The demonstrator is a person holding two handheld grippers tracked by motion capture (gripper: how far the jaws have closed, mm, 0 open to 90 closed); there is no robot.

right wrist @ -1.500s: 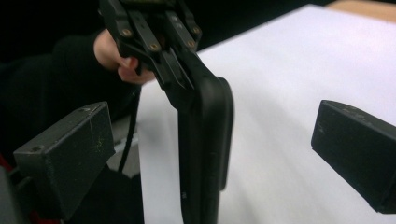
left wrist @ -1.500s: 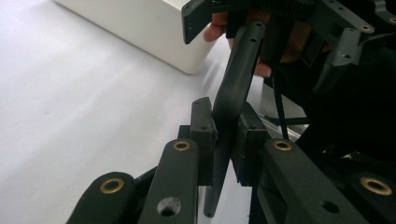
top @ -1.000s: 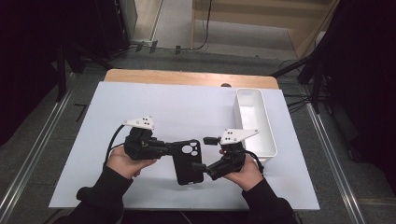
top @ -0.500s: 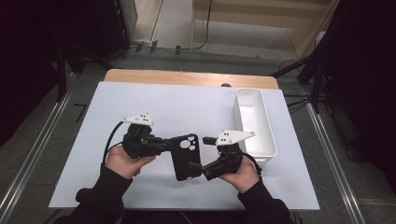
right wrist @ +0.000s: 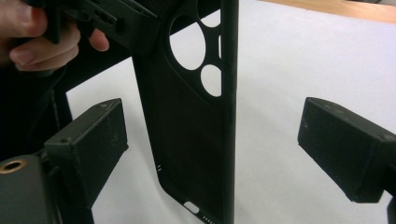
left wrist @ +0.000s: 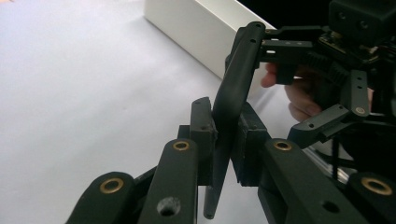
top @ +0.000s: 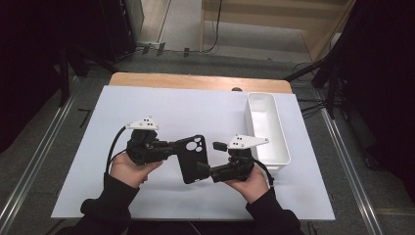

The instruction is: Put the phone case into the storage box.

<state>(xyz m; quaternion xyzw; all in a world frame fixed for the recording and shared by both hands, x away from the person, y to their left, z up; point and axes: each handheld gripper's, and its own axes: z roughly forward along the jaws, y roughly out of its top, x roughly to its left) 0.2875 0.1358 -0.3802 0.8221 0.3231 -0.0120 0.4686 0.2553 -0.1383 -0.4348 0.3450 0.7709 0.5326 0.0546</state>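
Black case (top: 192, 157): held above the surface's near edge.
Left claw (top: 172, 147): clenched on the case.
Right claw (top: 201, 170): released, just been closing, case between jaws.

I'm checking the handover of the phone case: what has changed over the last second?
The right gripper jaws have just begun closing, the phone case between them but untouched. The case has tilted slightly in the high view. The left gripper stays clamped on it; the white bin is unmoved.
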